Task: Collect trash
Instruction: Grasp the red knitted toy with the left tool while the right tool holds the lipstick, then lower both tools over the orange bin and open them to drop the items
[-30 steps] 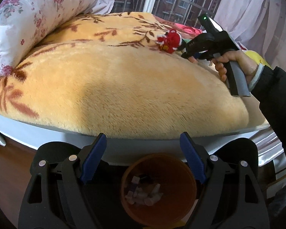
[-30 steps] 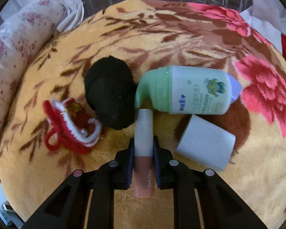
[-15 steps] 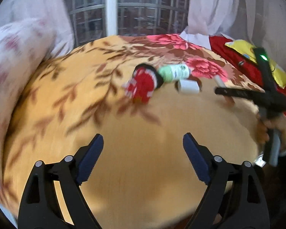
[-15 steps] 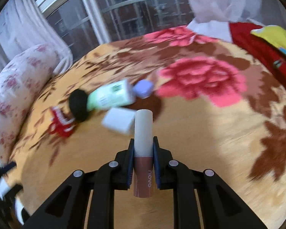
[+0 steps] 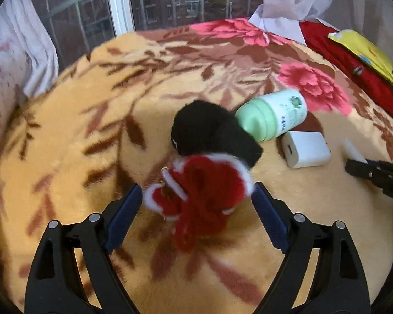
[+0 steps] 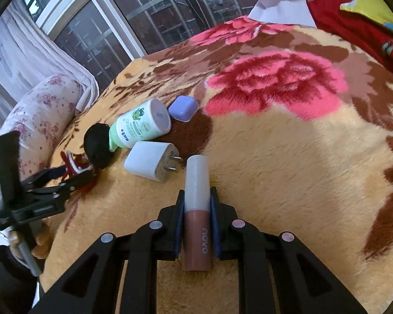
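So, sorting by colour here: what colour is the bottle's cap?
Light green; the bottle shows its cap best in the left wrist view.

Bed (image 6: pixel 288 162) under a floral plush blanket (image 5: pixel 65 172), bearing a red knitted ornament (image 5: pixel 201 196), black sock (image 5: pixel 209 133), green-capped bottle (image 5: pixel 272 115), white charger (image 6: pixel 150 164) and lilac case (image 6: pixel 183 108), with a flowered pillow (image 6: pixel 39 110) alongside.

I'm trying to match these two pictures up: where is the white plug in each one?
Left wrist view: the white plug lies right of centre, just below the green bottle.
Right wrist view: the plug lies left of centre, prongs pointing right, again just below the bottle.
Shared landmark: the green bottle, lying beside the black cloth.
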